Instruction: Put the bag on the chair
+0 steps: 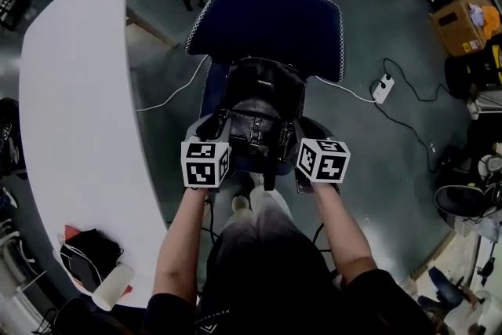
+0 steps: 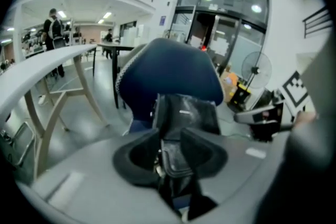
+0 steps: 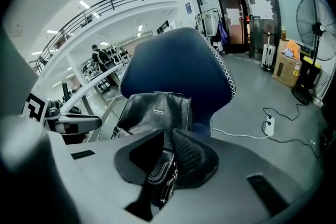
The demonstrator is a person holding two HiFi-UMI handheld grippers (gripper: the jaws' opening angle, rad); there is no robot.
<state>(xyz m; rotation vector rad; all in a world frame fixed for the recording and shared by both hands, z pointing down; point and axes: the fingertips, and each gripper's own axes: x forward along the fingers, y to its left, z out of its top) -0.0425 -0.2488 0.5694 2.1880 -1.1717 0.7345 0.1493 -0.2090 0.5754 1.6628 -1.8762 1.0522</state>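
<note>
A black leather bag stands upright on the seat of a dark blue chair, leaning against its backrest. My left gripper is at the bag's front left corner and my right gripper at its front right corner. In the left gripper view the jaws are shut on a leather flap of the bag, with the chair back behind. In the right gripper view the jaws pinch a stitched, zippered edge of the bag in front of the chair.
A curved white table runs along the left, with a black pouch and a white cup at its near end. A power strip with cables lies on the floor to the right. A cardboard box stands at the far right.
</note>
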